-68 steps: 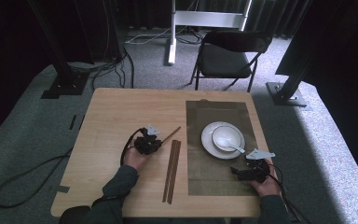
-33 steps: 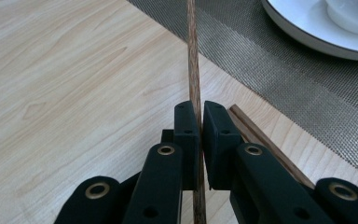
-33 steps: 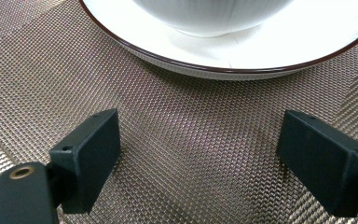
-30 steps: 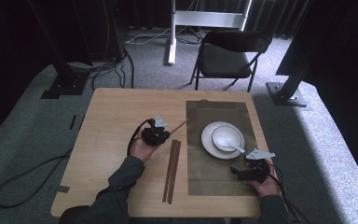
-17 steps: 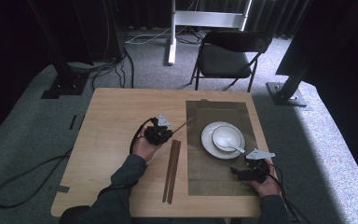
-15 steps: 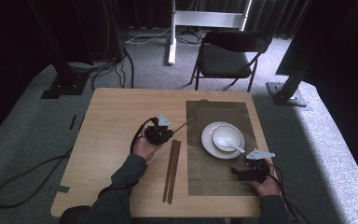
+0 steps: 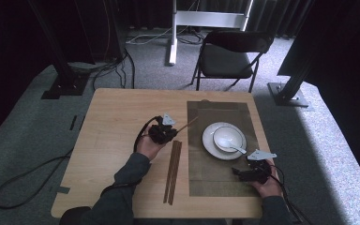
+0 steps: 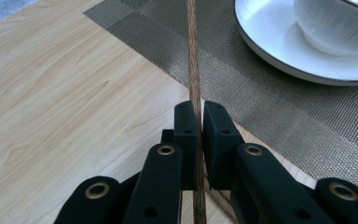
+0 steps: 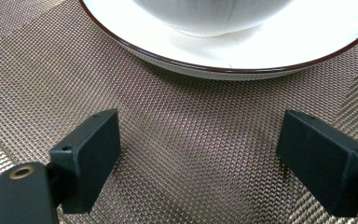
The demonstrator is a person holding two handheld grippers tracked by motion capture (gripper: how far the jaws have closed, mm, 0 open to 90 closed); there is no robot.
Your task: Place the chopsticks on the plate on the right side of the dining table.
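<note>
My left gripper (image 7: 168, 131) (image 8: 200, 116) is shut on a brown wooden chopstick (image 8: 193, 60) (image 7: 187, 124) that points away over the edge of the woven placemat (image 7: 220, 176) (image 8: 270, 102). More chopsticks (image 7: 172, 171) lie on the wooden table (image 7: 112, 122) just left of the mat. A white bowl (image 7: 228, 137) with a white spoon in it stands on a white plate (image 7: 211, 143) (image 9: 223, 51) on the mat. My right gripper (image 7: 243, 172) (image 9: 198, 154) rests open on the mat near the plate's front edge, with nothing between its fingers.
A black chair (image 7: 229, 56) stands beyond the table's far edge. Cables (image 7: 28, 173) trail over the grey carpet at the left. Black stands (image 7: 61, 79) and a white frame (image 7: 206, 18) sit further back.
My left gripper has carried the chopstick to the right and slightly away, closer to the placemat. The right gripper has stayed put.
</note>
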